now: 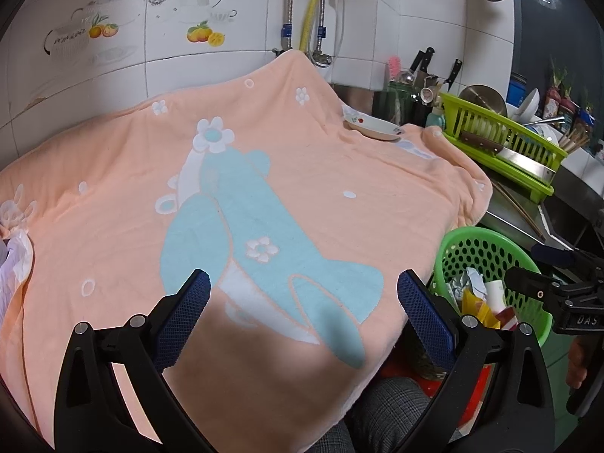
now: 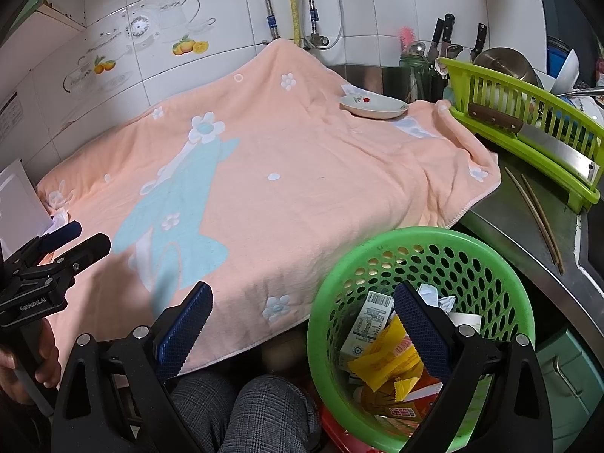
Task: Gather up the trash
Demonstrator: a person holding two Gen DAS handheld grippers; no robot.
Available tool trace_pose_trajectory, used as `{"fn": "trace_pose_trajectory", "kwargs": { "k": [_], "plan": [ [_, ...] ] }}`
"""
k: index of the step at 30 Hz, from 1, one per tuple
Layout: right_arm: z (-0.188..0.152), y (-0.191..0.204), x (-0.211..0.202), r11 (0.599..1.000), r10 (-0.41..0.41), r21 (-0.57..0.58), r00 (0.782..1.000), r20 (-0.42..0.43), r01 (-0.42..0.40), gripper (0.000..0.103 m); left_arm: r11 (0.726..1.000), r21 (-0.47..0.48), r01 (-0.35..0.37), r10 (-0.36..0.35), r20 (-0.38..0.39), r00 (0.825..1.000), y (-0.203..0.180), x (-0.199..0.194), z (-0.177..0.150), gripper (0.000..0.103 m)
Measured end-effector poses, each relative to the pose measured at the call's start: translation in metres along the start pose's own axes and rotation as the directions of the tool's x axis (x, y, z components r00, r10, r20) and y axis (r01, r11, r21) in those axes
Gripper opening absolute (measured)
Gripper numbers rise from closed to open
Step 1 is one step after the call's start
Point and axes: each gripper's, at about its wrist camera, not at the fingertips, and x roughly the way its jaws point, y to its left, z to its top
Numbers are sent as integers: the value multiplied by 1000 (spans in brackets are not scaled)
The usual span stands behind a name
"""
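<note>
Fingers [image 2: 419, 324] on both grippers gape empty; wrappers fill the round green perforated plastic basket [image 2: 422, 241], so collecting looks finished.

Left claw [image 1: 304, 315] spread wide and empty, right claw [image 2: 304, 326] likewise spread, nothing between its fingers

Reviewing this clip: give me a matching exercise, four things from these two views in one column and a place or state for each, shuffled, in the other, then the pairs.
Things
1. basket
2. plate
3. cleaver
4. right tongs

Places or states
A. on the far part of the towel
B. open, gripping nothing
C. lying along the front of the dish rack
D. off the towel's near right corner, with wrappers inside

Pairs: 1-D, 2-A, 3-C, 4-B
</note>
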Motion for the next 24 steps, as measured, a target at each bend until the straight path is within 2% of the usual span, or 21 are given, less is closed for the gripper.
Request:
{"fn": "trace_pose_trajectory", "kwargs": {
  "k": [24],
  "plan": [
    [2, 6, 1, 1000, 5, -6, 1000, -3, -5, 93, 1000, -8, -14, 14, 7, 1000, 0, -1, 1, 98]
  ]
}}
